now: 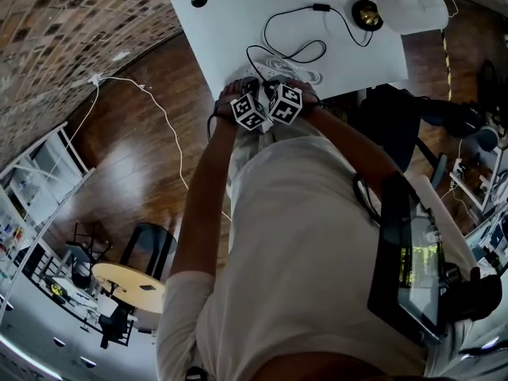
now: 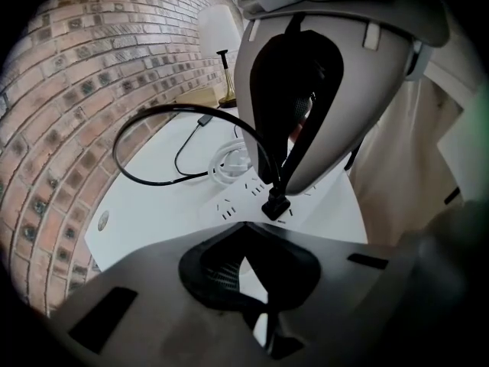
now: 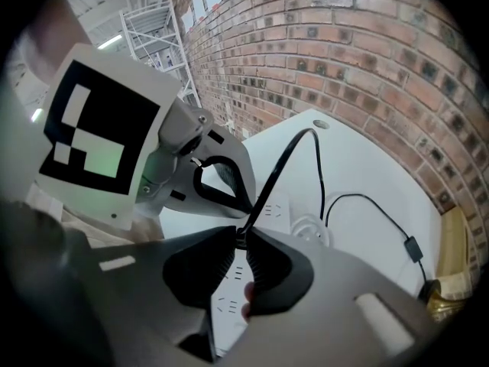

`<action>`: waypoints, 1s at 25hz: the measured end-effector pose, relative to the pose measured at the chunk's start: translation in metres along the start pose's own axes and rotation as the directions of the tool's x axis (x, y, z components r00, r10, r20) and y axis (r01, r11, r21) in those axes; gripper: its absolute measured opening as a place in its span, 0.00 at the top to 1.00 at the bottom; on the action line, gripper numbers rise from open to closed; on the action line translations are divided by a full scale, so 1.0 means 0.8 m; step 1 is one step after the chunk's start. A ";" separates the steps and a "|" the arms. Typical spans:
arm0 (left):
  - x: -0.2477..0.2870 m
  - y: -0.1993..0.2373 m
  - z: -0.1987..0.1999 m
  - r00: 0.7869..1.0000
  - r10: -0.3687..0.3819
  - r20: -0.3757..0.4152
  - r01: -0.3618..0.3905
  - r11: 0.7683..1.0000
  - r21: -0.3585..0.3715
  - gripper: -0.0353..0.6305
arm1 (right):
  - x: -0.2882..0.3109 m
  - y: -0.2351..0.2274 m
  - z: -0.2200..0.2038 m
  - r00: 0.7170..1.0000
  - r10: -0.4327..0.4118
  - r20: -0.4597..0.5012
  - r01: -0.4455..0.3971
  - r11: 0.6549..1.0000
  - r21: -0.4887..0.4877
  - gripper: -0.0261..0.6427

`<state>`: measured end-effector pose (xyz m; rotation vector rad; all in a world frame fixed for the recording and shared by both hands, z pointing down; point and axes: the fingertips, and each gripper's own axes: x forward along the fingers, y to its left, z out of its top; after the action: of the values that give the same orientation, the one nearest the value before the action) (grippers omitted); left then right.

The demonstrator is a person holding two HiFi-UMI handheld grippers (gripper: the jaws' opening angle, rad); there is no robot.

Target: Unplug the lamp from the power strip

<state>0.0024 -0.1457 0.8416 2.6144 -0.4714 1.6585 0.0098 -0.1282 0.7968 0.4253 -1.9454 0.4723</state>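
A white power strip (image 2: 243, 199) lies near the front edge of the white table (image 1: 238, 22). The lamp's black plug (image 2: 276, 206) sits on it, and its black cord (image 2: 153, 117) loops back to the lamp (image 1: 409, 8) at the far right. My right gripper (image 3: 243, 239) points steeply down and is shut on the plug where the cord leaves it. The same gripper (image 2: 280, 192) stands over the plug in the left gripper view. My left gripper (image 2: 260, 312) is right beside it, its tips together, with nothing seen between them. Both marker cubes (image 1: 268, 106) hide the jaws in the head view.
A coil of white cable (image 2: 229, 163) lies just behind the strip. The cord's inline switch (image 1: 321, 7) rests mid-table, and a round hole (image 1: 199, 0) is at the far left corner. A brick wall (image 2: 84, 90) borders the table. A tablet (image 1: 409, 260) hangs at the person's hip.
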 end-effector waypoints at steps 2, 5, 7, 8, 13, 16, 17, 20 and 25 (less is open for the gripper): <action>-0.001 -0.005 0.003 1.000 -0.018 0.004 0.018 1.000 -0.001 0.97 | -0.003 -0.001 -0.001 1.000 -0.006 0.006 0.006 1.000 0.012 0.90; 0.000 -0.008 0.001 1.000 -0.019 -0.005 0.019 1.000 0.007 0.97 | -0.006 -0.001 0.000 1.000 -0.012 0.011 0.012 1.000 0.019 0.90; 0.000 -0.003 0.000 1.000 0.001 -0.016 -0.001 1.000 0.022 0.97 | -0.005 -0.001 -0.001 1.000 -0.015 0.010 0.015 1.000 0.012 0.90; 0.001 -0.002 -0.001 1.000 0.007 -0.020 -0.006 1.000 0.026 0.97 | -0.005 -0.002 -0.001 1.000 -0.015 0.008 0.015 1.000 0.006 0.90; 0.001 -0.003 -0.003 0.999 0.014 -0.035 -0.013 0.999 0.029 0.97 | 0.002 0.001 0.000 1.000 -0.007 -0.009 0.007 1.000 -0.022 0.90; 0.001 -0.003 -0.002 0.999 0.012 -0.040 -0.011 1.000 0.024 0.97 | 0.005 0.001 0.000 1.000 -0.008 -0.021 0.007 0.999 -0.033 0.91; 0.001 -0.003 -0.002 0.999 0.011 -0.042 -0.010 1.000 0.022 0.97 | 0.004 0.001 0.000 1.000 -0.008 -0.022 0.007 0.999 -0.032 0.91; 0.001 -0.002 -0.003 0.999 0.014 -0.049 -0.013 1.000 0.018 0.97 | 0.002 0.003 0.002 1.000 -0.002 -0.010 0.002 1.000 -0.009 0.92; 0.002 -0.002 -0.003 0.998 0.027 -0.056 -0.026 1.000 0.017 0.97 | 0.002 0.002 0.003 1.000 -0.006 0.009 0.005 0.999 0.044 0.93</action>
<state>0.0010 -0.1441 0.8442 2.5761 -0.4952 1.7462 0.0066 -0.1280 0.7972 0.4617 -1.9451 0.5115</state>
